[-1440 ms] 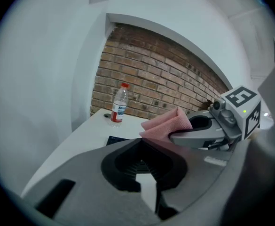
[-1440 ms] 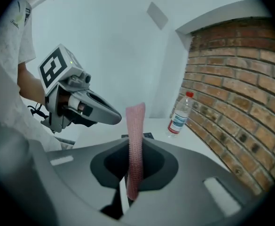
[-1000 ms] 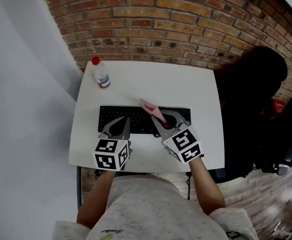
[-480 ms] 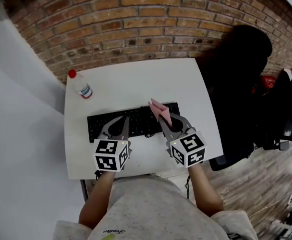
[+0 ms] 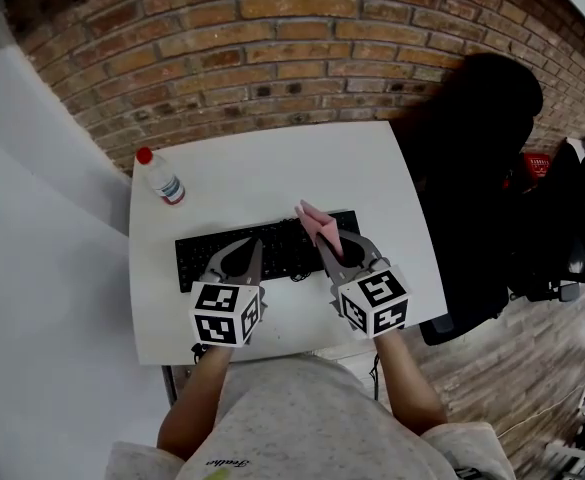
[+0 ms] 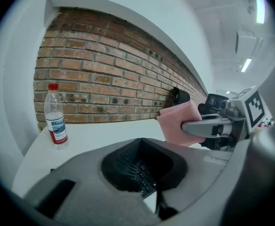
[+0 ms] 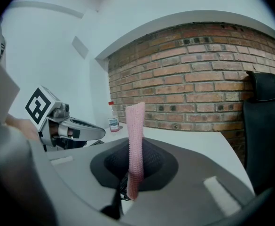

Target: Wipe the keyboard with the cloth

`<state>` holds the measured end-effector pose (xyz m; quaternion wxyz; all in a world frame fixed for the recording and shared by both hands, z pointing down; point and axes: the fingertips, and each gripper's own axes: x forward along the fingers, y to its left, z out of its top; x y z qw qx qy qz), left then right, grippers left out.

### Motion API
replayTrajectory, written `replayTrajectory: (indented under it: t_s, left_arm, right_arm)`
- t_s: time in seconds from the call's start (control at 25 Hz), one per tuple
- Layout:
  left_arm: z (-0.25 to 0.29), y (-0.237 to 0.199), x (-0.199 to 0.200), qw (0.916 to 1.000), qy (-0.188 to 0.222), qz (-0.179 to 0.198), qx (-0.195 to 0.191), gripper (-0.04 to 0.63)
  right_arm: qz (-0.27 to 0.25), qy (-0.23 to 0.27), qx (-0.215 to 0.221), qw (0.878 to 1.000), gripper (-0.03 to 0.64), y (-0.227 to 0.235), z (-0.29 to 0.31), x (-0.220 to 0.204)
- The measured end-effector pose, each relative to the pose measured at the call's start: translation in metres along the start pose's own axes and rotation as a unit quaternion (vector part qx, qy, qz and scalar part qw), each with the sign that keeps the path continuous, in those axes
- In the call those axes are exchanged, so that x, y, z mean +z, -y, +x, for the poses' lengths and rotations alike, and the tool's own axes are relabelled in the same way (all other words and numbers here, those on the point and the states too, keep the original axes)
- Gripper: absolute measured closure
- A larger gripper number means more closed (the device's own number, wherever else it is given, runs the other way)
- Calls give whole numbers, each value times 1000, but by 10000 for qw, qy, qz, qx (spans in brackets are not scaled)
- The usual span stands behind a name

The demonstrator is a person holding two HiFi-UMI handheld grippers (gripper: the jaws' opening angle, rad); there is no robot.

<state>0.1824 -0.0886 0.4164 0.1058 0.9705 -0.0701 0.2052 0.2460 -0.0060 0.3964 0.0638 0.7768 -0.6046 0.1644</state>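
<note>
A black keyboard [image 5: 272,248] lies across the middle of the white table [image 5: 272,168]. My right gripper [image 5: 334,243] is shut on a pink cloth [image 5: 317,222] that sticks up from its jaws over the keyboard's right end; the same pink cloth [image 7: 135,145] stands upright between the jaws in the right gripper view. My left gripper [image 5: 244,256] is shut with nothing in it, hovering over the keyboard's middle; black keys [image 6: 139,171] show through its jaw hollow. From the left gripper view the pink cloth [image 6: 177,124] and the right gripper show at the right.
A clear water bottle with a red cap [image 5: 159,178] stands at the table's back left corner. A brick wall [image 5: 292,48] runs behind the table. A black office chair [image 5: 482,168] sits against the table's right side.
Both grippers have stayed over the keyboard; the left one has shifted slightly nearer me. The head view swung between the oldest frame and half a second ago.
</note>
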Motion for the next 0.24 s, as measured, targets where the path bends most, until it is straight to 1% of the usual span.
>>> replayTrajectory:
  t_s: [0.24]
  left_arm:
    - [6,7,-1,10000,-28,11,-27,600]
  right_arm:
    - [-12,-3,57,10000,595,4,-1,-1]
